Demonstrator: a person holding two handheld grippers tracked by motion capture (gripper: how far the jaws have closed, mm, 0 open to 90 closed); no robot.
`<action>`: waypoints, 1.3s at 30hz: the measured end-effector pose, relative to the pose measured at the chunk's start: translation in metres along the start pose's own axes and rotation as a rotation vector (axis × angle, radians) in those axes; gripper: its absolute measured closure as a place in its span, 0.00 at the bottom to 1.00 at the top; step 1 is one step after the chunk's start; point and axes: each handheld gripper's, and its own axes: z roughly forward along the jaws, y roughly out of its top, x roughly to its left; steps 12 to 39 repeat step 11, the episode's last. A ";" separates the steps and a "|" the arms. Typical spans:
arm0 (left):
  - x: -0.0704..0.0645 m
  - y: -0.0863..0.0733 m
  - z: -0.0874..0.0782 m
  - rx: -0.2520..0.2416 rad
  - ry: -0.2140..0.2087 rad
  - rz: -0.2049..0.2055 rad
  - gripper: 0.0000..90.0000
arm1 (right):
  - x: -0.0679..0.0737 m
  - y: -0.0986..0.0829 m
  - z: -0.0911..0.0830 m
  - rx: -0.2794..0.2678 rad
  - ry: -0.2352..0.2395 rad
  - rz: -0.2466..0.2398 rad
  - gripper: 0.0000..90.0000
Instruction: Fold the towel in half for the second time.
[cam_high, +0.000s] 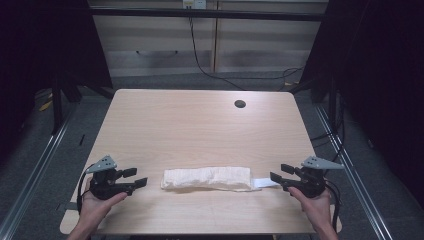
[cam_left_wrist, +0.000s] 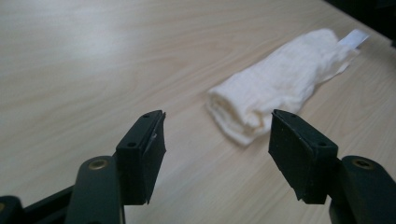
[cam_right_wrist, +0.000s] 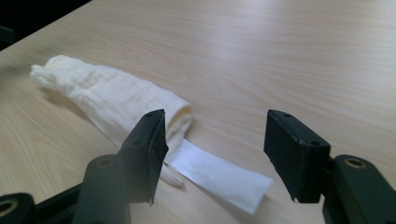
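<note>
Rolled white towel (cam_high: 206, 178) lies lengthwise across the near half of the table (cam_high: 200, 125), long axis running 9 to 3 o'clock in the high view. A white label tag (cam_high: 264, 183) sticks out flat on the wood at the roll's 3 o'clock end.

Your left gripper (cam_high: 134, 178) sits at 9 o'clock of the towel, near its end but apart from it, jaws pointing toward the roll. Jaws stand wide apart, nothing between them. In the left gripper view the gripper (cam_left_wrist: 217, 140) has bare wood in the gap, and the towel (cam_left_wrist: 280, 84) lies ahead toward 1 o'clock, its rolled end facing you, the tag (cam_left_wrist: 354, 37) at the far end.

Your right gripper (cam_high: 281, 174) sits at 3 o'clock of the towel, just beside the tag, jaws aimed back toward the roll. Jaws also wide apart, gripping nothing. In the right gripper view the gripper (cam_right_wrist: 215, 140) has the tag (cam_right_wrist: 219, 175) lying between and below the jaws, and the towel (cam_right_wrist: 112, 100) stretches off toward 10 o'clock, its near end partly behind the left-hand jaw. Can't tell whether that jaw touches the cloth.

Your hands hold both tools at the near table edge. A round cable hole (cam_high: 240, 104) sits at 1 o'clock from the towel, well apart.
</note>
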 end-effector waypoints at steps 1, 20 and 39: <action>0.003 -0.002 -0.002 -0.001 0.009 -0.010 0.38 | -0.002 -0.004 -0.002 0.001 -0.011 0.013 0.44; 0.014 -0.014 0.010 0.034 0.045 -0.037 0.29 | -0.019 -0.026 0.000 0.062 -0.140 0.046 0.34; 0.014 -0.014 0.010 0.034 0.045 -0.037 0.29 | -0.019 -0.026 0.000 0.062 -0.140 0.046 0.34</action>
